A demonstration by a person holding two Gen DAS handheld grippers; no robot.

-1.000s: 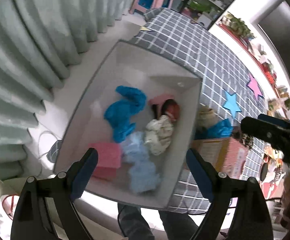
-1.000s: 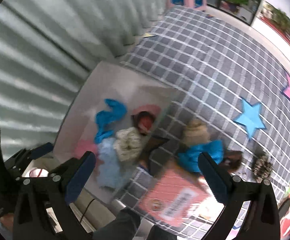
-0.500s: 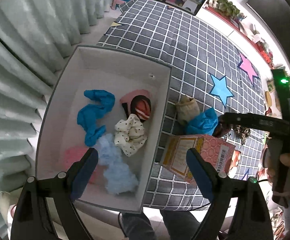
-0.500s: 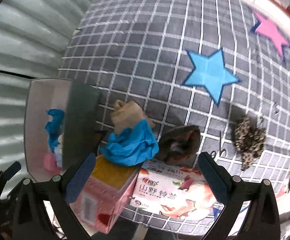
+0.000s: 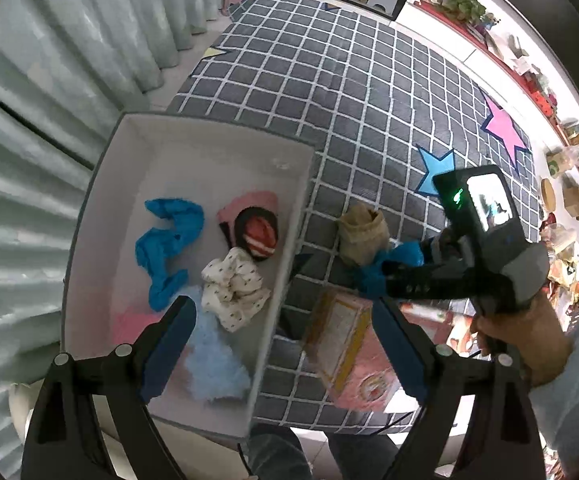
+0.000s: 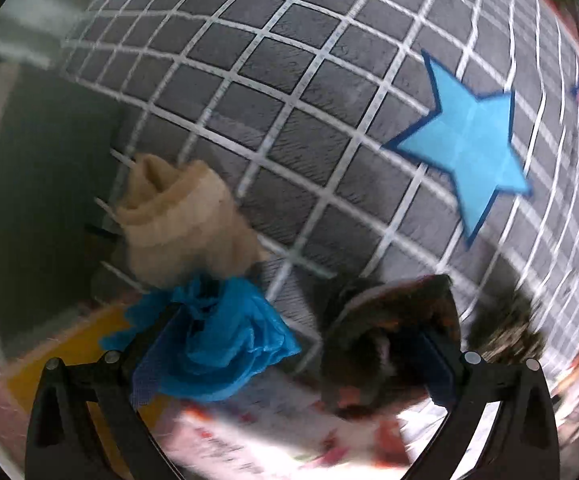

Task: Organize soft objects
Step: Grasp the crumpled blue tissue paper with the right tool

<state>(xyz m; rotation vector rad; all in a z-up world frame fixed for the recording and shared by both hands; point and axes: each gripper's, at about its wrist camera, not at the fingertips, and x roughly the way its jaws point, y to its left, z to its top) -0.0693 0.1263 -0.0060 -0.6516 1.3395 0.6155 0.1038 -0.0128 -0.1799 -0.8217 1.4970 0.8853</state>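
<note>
A white bin [image 5: 101, 184] on the left holds several soft items: a blue cloth [image 5: 169, 248], a red-striped dark roll [image 5: 258, 233], a white dotted cloth [image 5: 235, 288] and a pale blue fluffy cloth [image 5: 213, 364]. My left gripper [image 5: 285, 348] is open above the bin's near right wall. On the checked mat lie a beige rolled cloth [image 6: 181, 216], a crumpled blue cloth [image 6: 225, 340] and a dark brown cloth [image 6: 389, 332]. My right gripper [image 6: 293, 364] is open, low over the blue and brown cloths, which lie by its fingertips. It also shows in the left wrist view [image 5: 393, 276].
A pink and yellow carton [image 5: 349, 348] lies on the mat beside the bin, under the blue cloth's edge. A speckled dark cloth [image 6: 505, 332] lies to the right. The grey checked mat [image 6: 329, 80] has a blue star [image 6: 469, 136]. Curtains [image 5: 29, 120] hang at the left.
My right gripper has dropped close to the mat, onto the blue and brown cloths. My left gripper has shifted slightly right over the bin's wall.
</note>
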